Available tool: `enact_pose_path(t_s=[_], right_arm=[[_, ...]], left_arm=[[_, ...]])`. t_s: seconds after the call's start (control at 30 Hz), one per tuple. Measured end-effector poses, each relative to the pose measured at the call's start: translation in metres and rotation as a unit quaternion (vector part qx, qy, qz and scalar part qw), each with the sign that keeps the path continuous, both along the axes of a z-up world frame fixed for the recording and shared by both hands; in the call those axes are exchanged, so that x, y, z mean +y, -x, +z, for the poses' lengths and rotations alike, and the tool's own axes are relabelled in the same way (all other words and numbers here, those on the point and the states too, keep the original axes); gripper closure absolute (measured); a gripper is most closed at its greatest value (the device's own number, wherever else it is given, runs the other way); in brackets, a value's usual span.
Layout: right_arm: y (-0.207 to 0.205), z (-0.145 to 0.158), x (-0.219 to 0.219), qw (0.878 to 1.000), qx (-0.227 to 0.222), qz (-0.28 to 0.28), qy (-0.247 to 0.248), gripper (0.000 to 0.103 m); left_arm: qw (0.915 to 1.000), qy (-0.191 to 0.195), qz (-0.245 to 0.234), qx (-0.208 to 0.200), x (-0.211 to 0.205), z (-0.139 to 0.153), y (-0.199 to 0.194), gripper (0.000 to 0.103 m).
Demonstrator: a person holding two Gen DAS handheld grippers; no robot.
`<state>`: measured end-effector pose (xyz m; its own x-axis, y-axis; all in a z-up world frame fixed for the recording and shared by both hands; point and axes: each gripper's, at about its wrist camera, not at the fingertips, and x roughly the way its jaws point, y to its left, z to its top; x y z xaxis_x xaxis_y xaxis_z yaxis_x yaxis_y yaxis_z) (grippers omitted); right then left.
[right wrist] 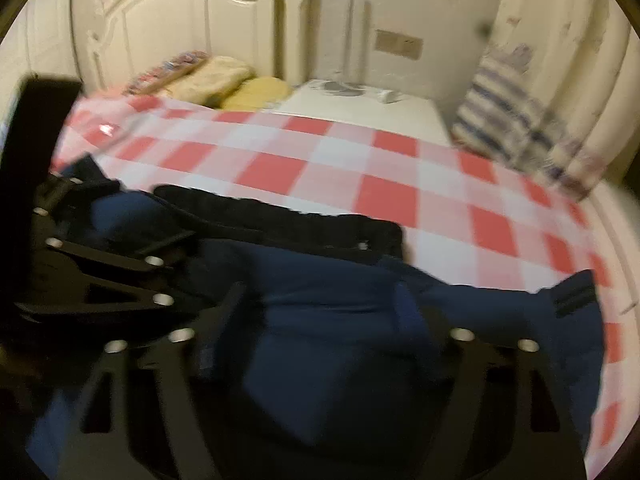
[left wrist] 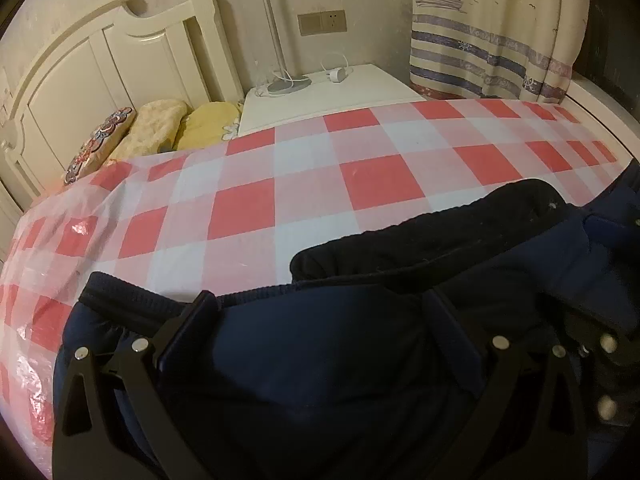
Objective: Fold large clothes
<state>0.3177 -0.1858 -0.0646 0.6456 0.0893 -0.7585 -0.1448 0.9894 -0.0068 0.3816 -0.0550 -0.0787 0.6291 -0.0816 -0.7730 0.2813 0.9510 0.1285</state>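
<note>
Navy jacket (left wrist: 320,360) on checked sheet (left wrist: 280,184); pillows (left wrist: 160,128), nightstand (left wrist: 320,100) beyond.

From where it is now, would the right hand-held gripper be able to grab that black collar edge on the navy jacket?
Probably yes. The right hand-held gripper is open over the navy jacket, and the black collar edge lies just beyond its fingertips with only fabric between. The left hand-held gripper sits off to the side.

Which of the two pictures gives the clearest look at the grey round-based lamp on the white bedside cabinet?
The left wrist view: the grey round-based lamp is sharp there, base and thin pole plain on the white bedside cabinet. In the right wrist view the lamp is smaller and smeared by blur.
</note>
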Motion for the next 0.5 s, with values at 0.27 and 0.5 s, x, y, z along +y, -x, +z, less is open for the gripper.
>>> enact_pose_path(t_s=[0.27, 0.5], right_arm=[[0.007, 0.032, -0.084, 0.989, -0.017, -0.145, -0.03, 0.017], [-0.008, -0.009, -0.11, 0.987, 0.049, -0.138, -0.073, 0.016]], left_arm=[[0.9998, -0.013, 0.002, -0.012, -0.003, 0.001, 0.004, 0.002], [0.9999, -0.009, 0.002, -0.01, -0.002, 0.001, 0.004, 0.002]])
